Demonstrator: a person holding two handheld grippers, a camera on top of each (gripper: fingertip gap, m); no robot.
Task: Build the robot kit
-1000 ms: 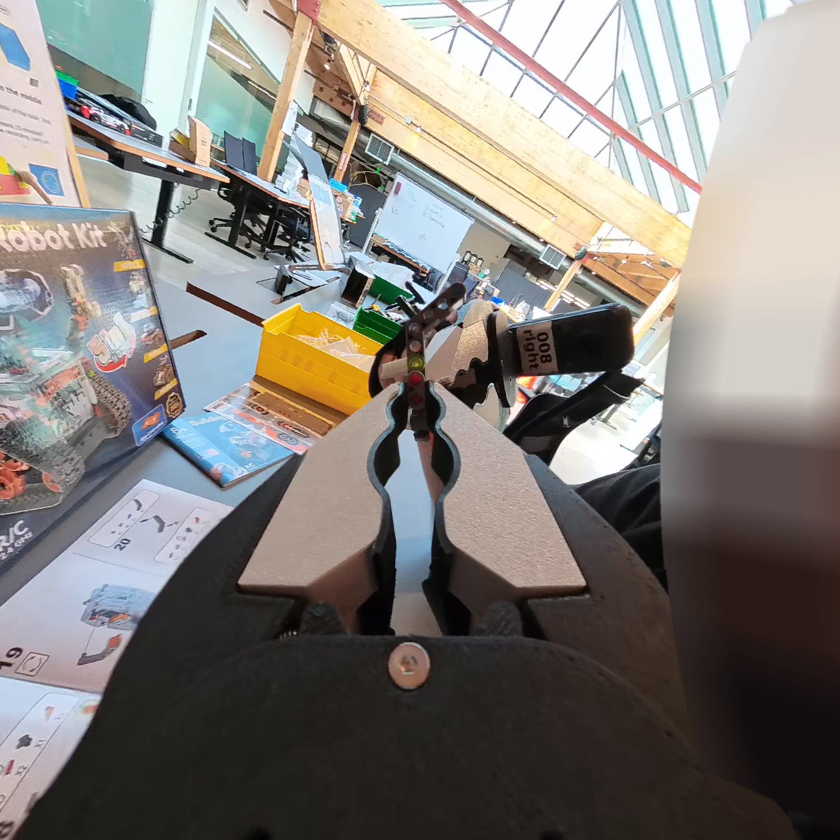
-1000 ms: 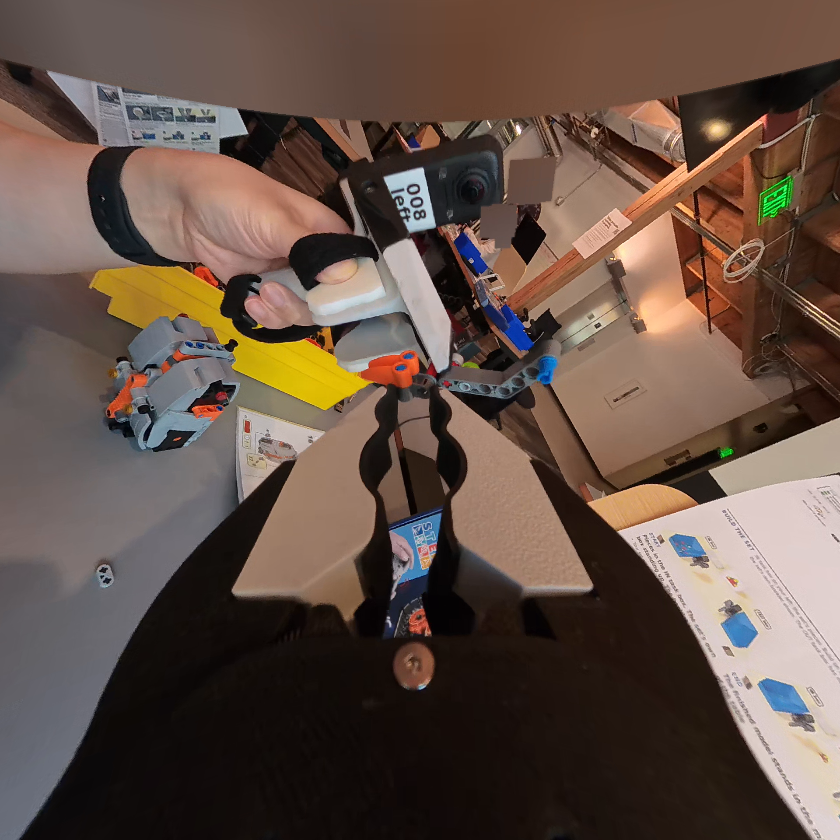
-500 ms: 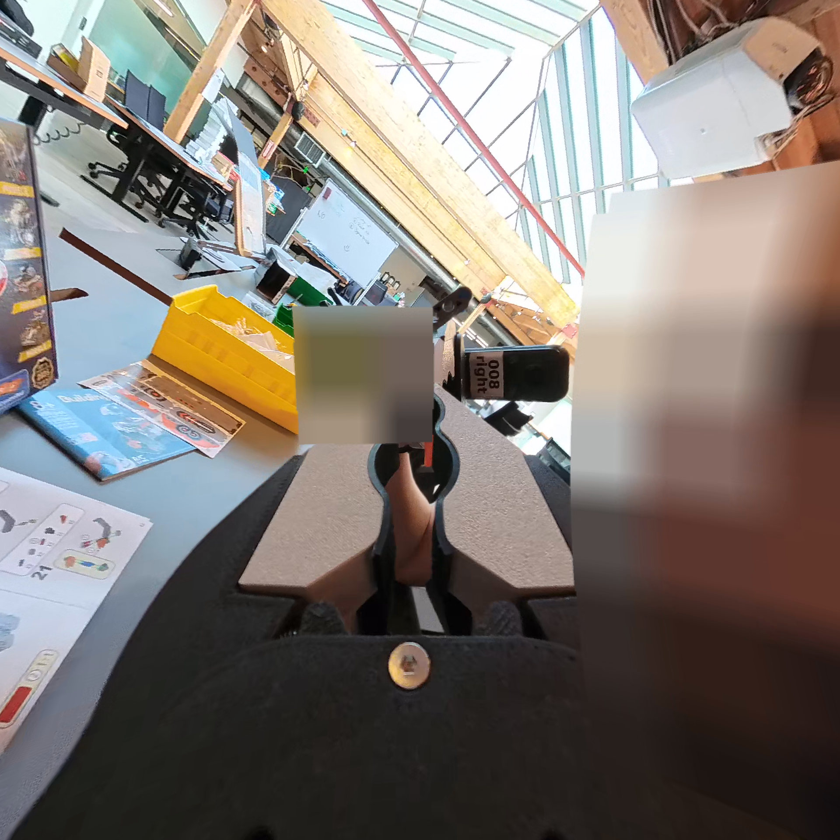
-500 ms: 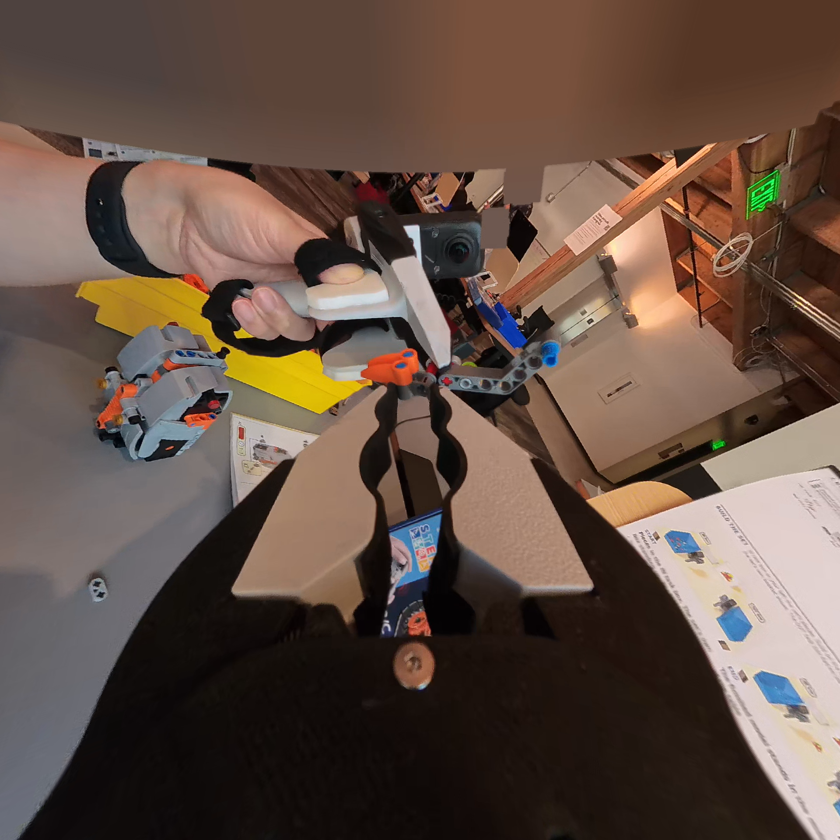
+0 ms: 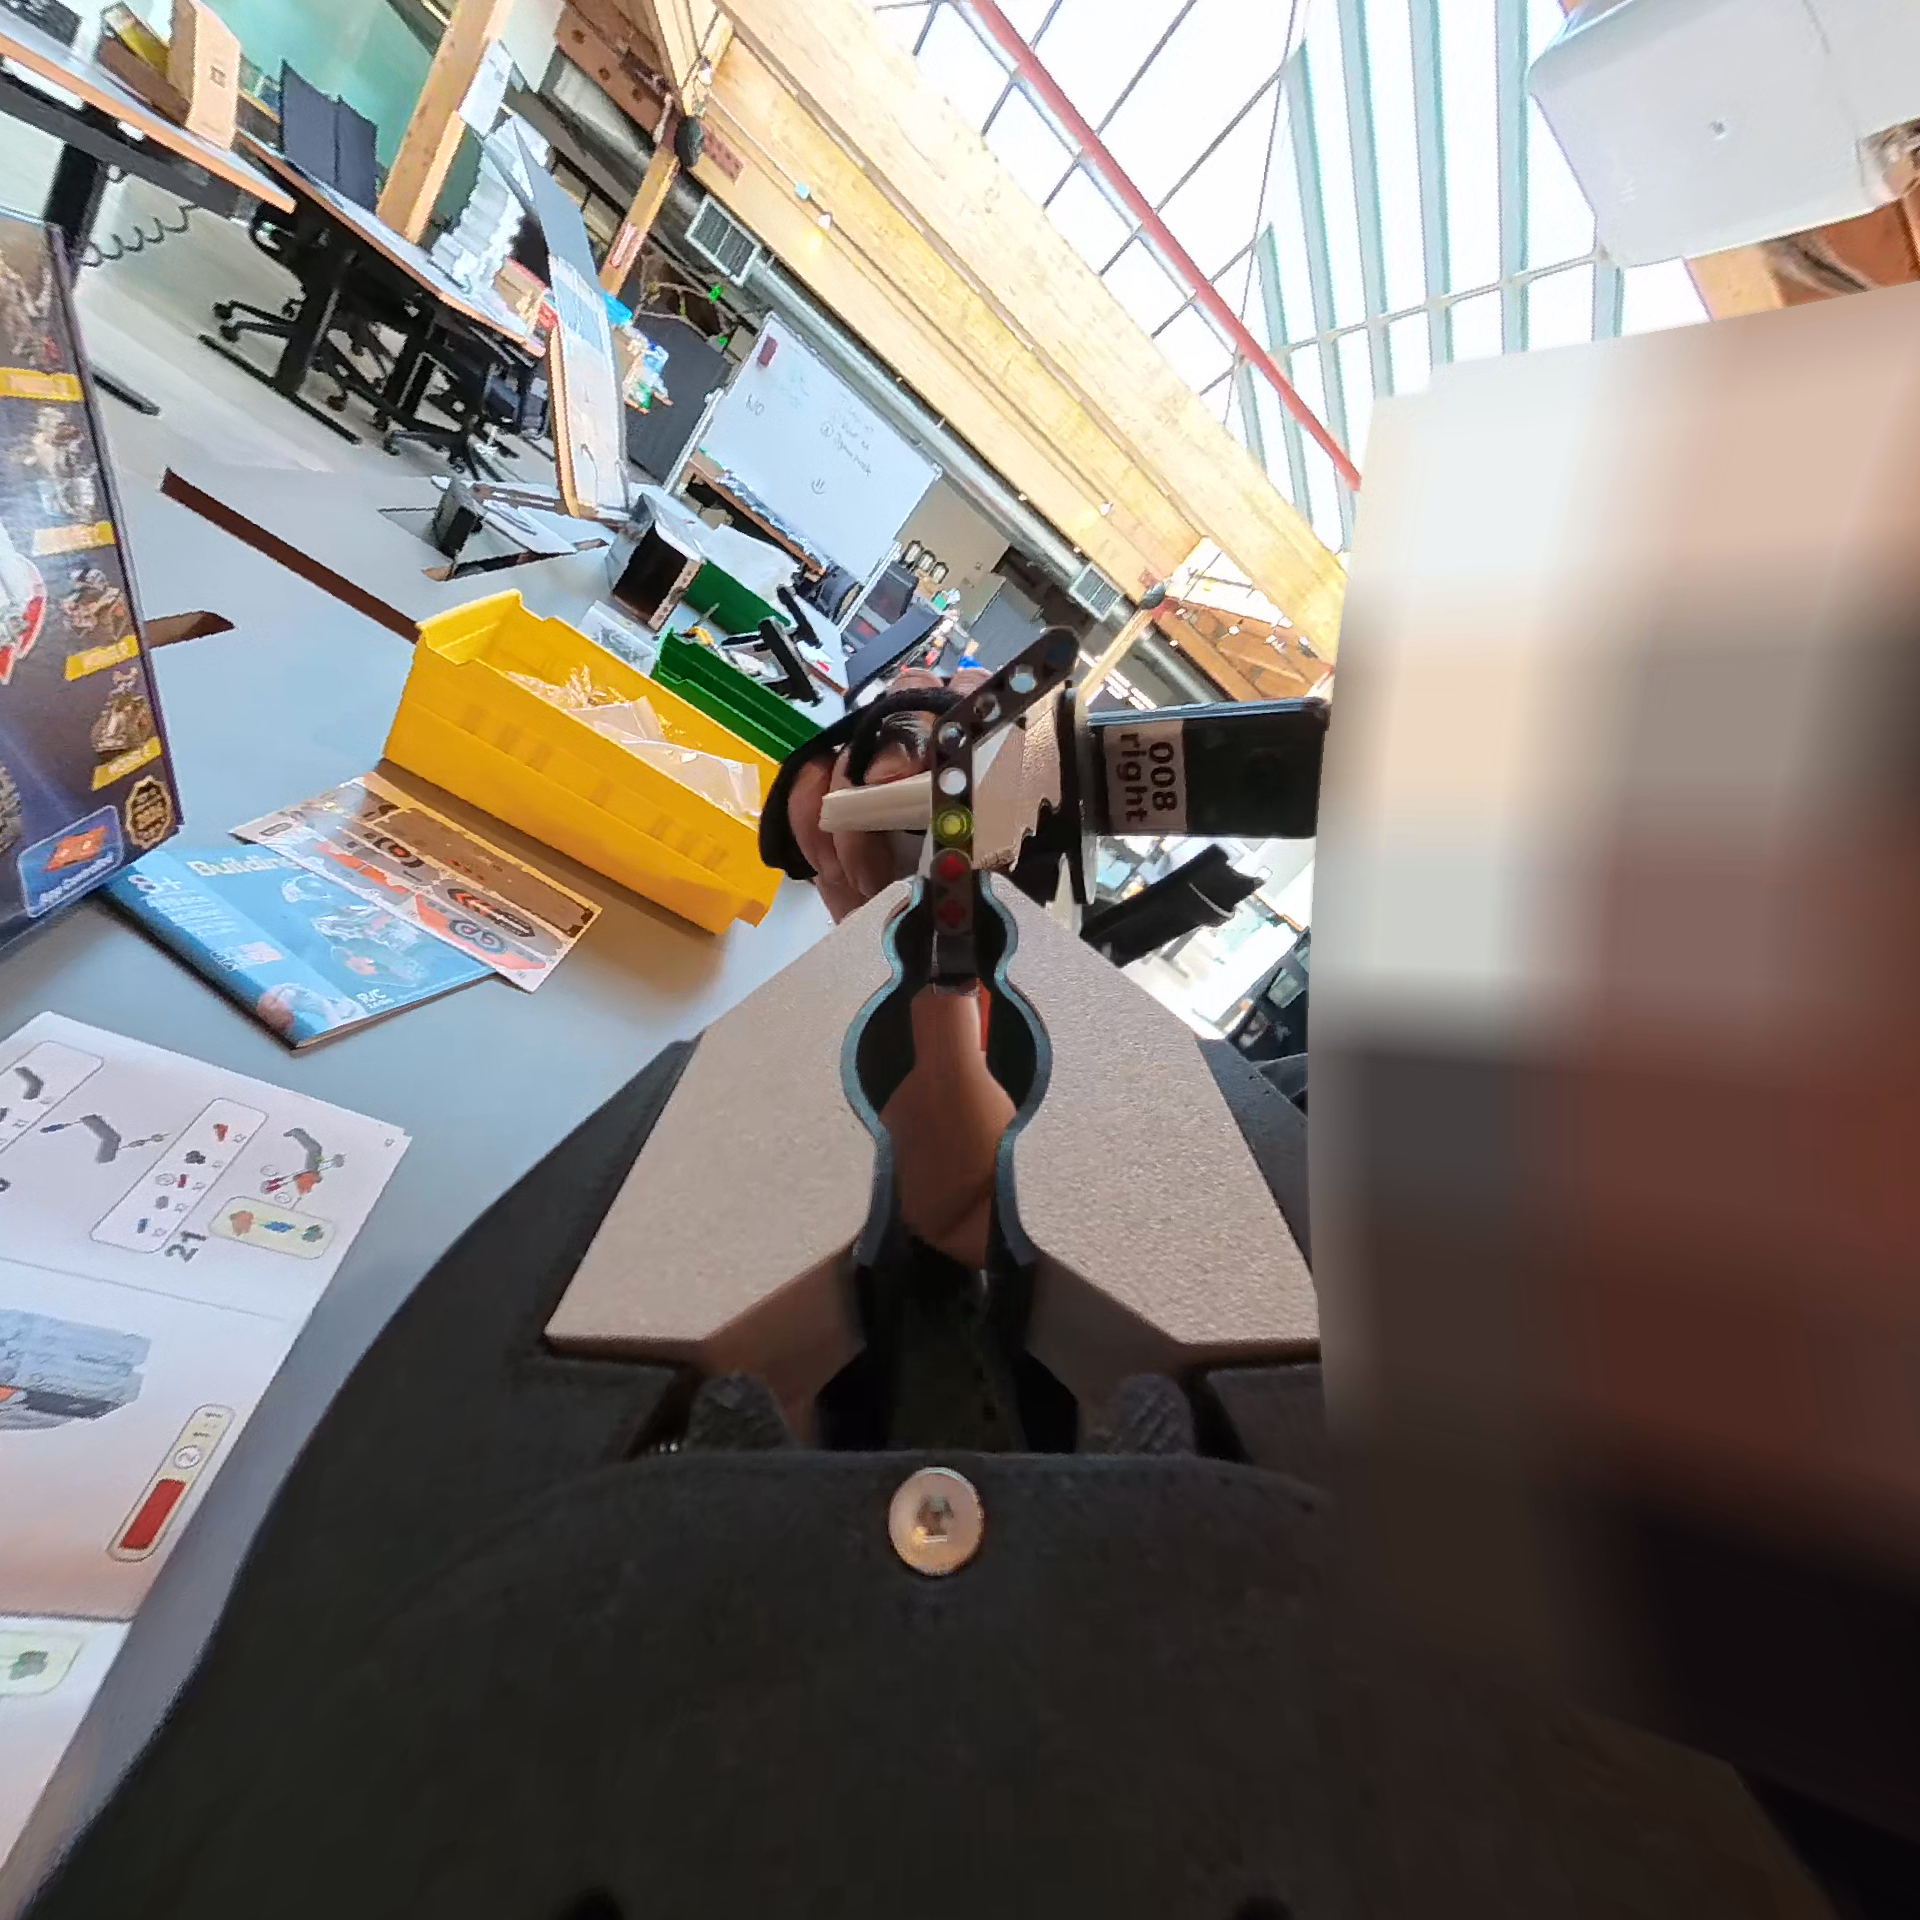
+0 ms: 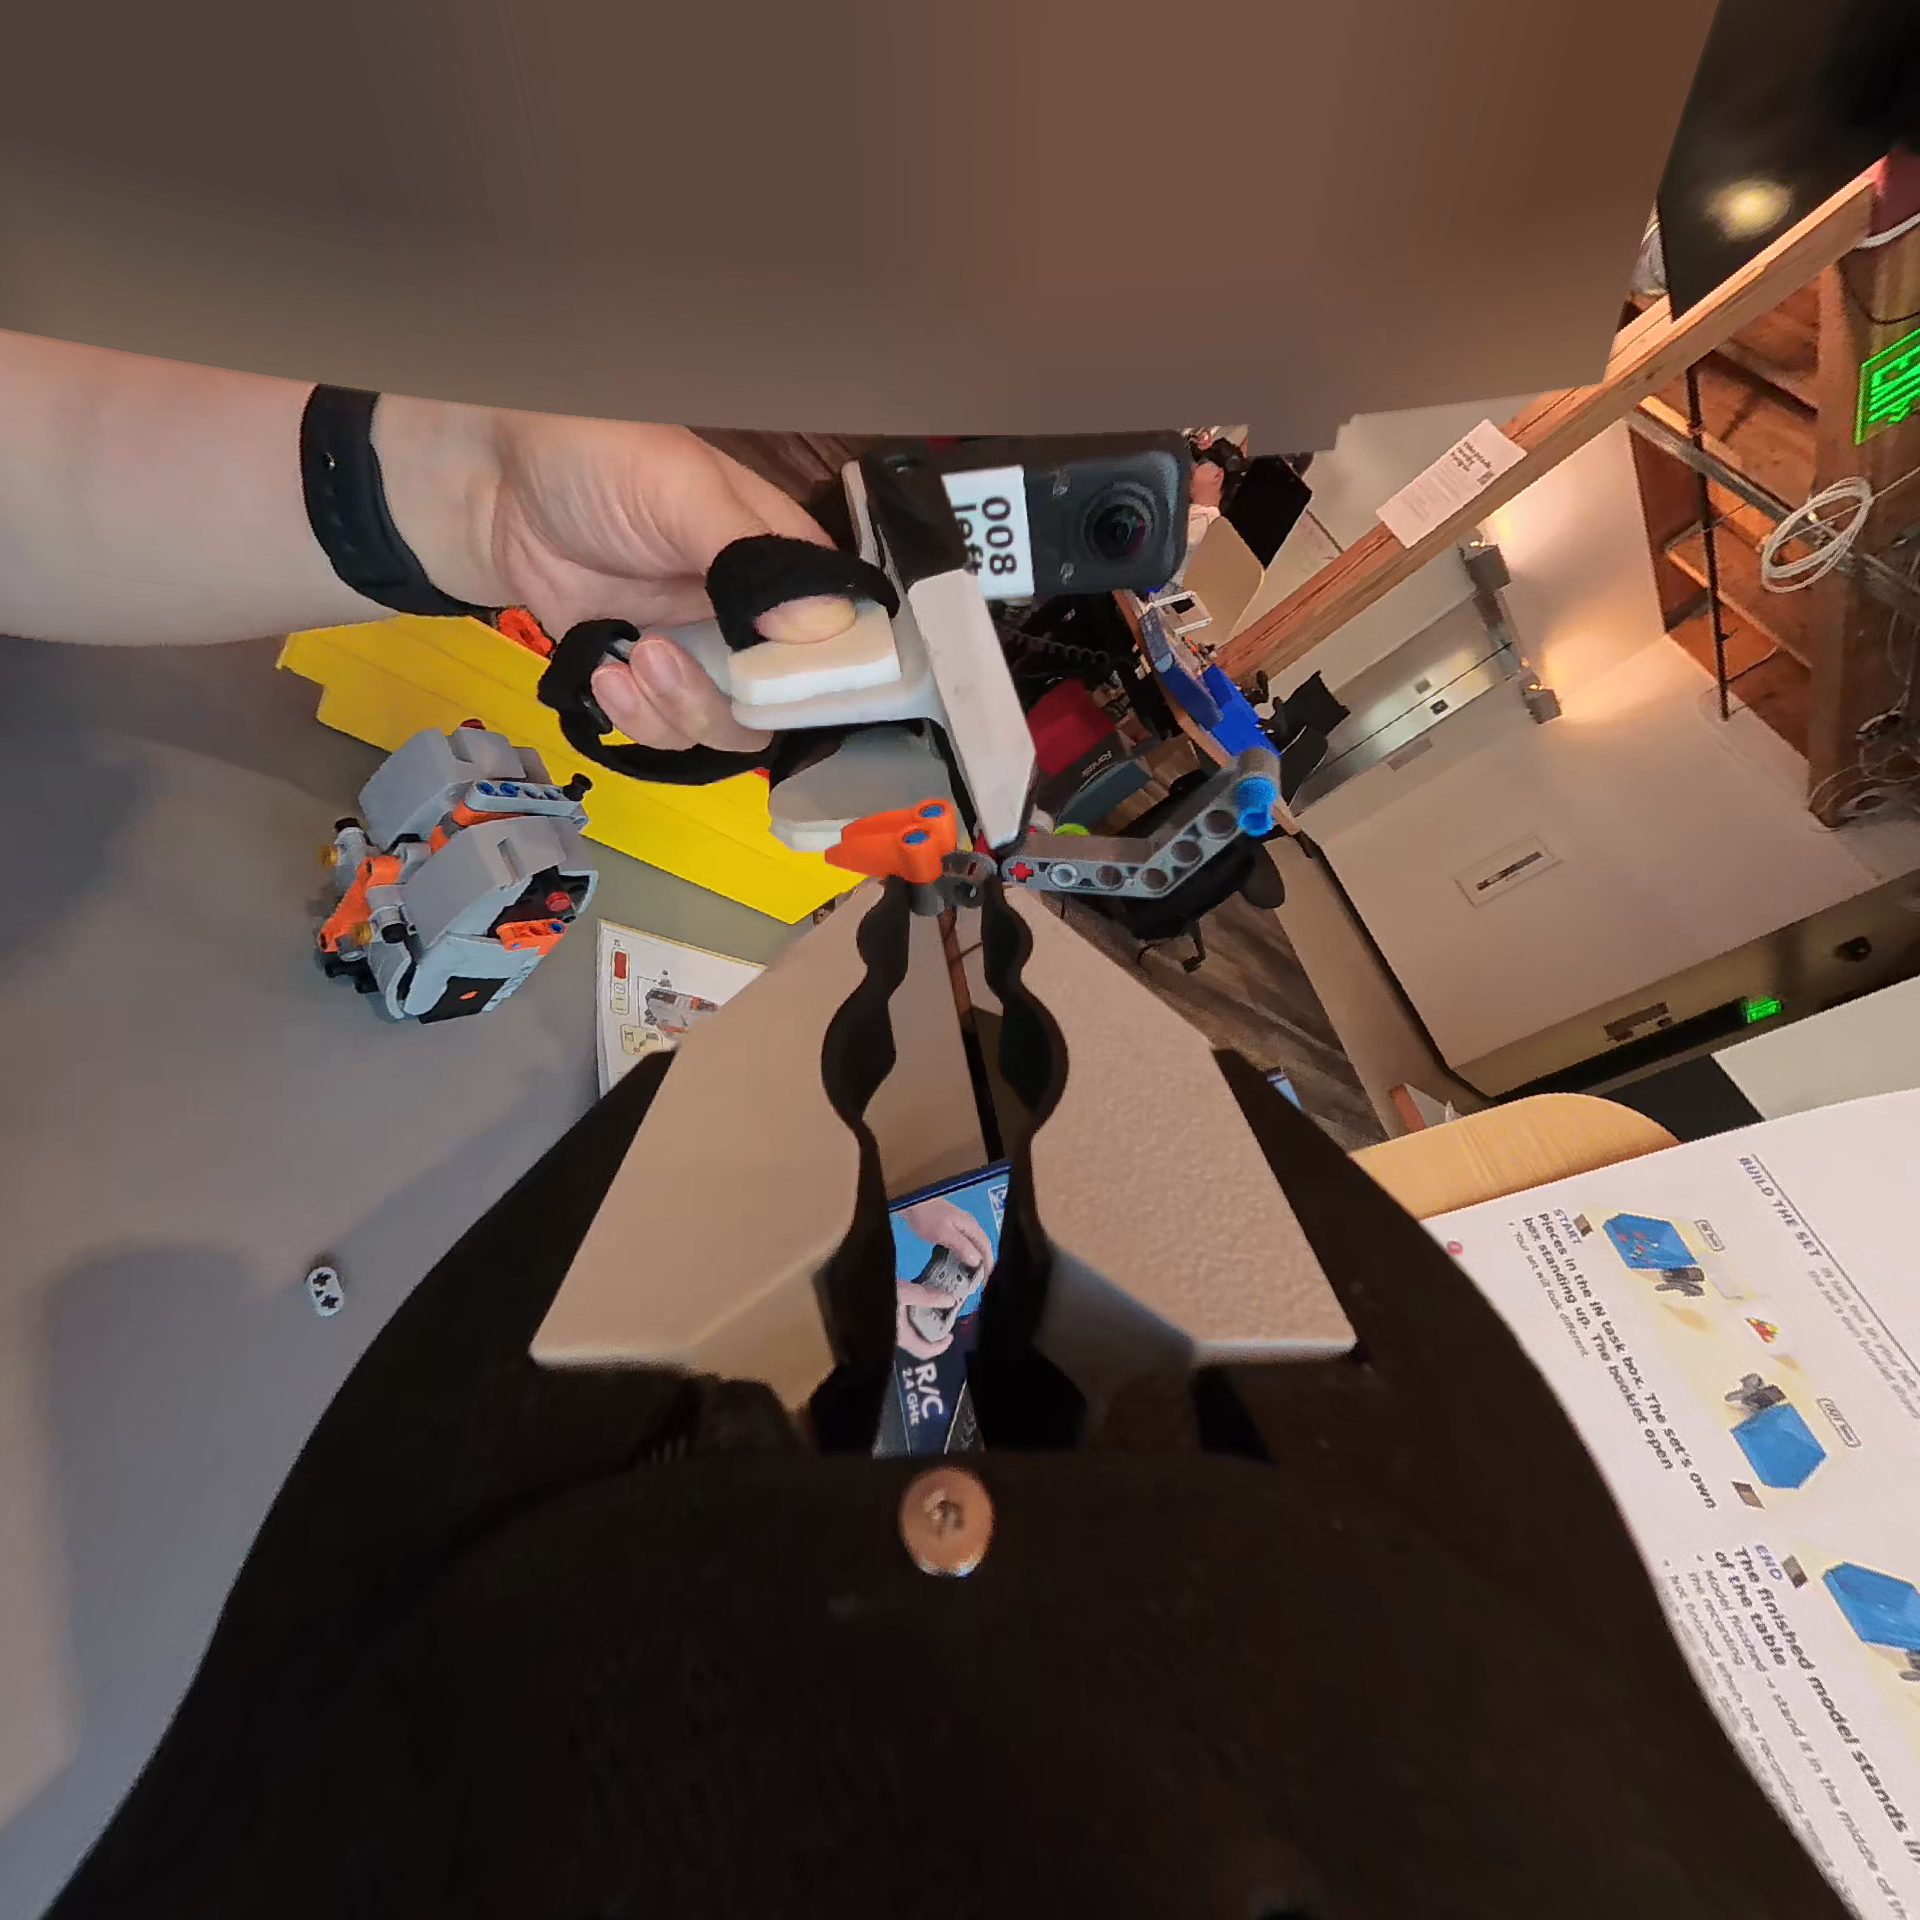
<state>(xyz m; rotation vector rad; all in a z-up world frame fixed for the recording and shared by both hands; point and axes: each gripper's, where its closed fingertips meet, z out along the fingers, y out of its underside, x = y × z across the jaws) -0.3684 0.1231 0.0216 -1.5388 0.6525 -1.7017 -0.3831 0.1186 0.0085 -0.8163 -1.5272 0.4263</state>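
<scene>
My left gripper (image 5: 951,920) is shut on the lower end of a dark grey bent beam (image 5: 971,769) with holes, a yellow-green pin and red pins. It holds the beam in the air. My right gripper (image 6: 951,883) is shut on a small grey connector that carries an orange piece (image 6: 894,836) with blue pins. In the right wrist view the grey beam (image 6: 1143,857) has a blue pin at its far end, and its red-pinned end meets the connector at my fingertips. The left gripper (image 6: 997,800) comes down from above there, held by a hand. The right gripper (image 5: 1023,805) shows just behind the beam.
On the grey table stand a yellow bin (image 5: 582,748), a green bin (image 5: 727,681) and a kit box (image 5: 62,623). A booklet (image 5: 301,935) and instruction sheets (image 5: 187,1195) lie near them. A partly built grey and orange model (image 6: 457,883) and a small white piece (image 6: 325,1288) lie to the left. A printed sheet (image 6: 1714,1403) lies to the right.
The left wrist view has swung right and upward, so the kit box has slid to the left edge. Both grippers stay shut on their parts. The parts stay tip to tip.
</scene>
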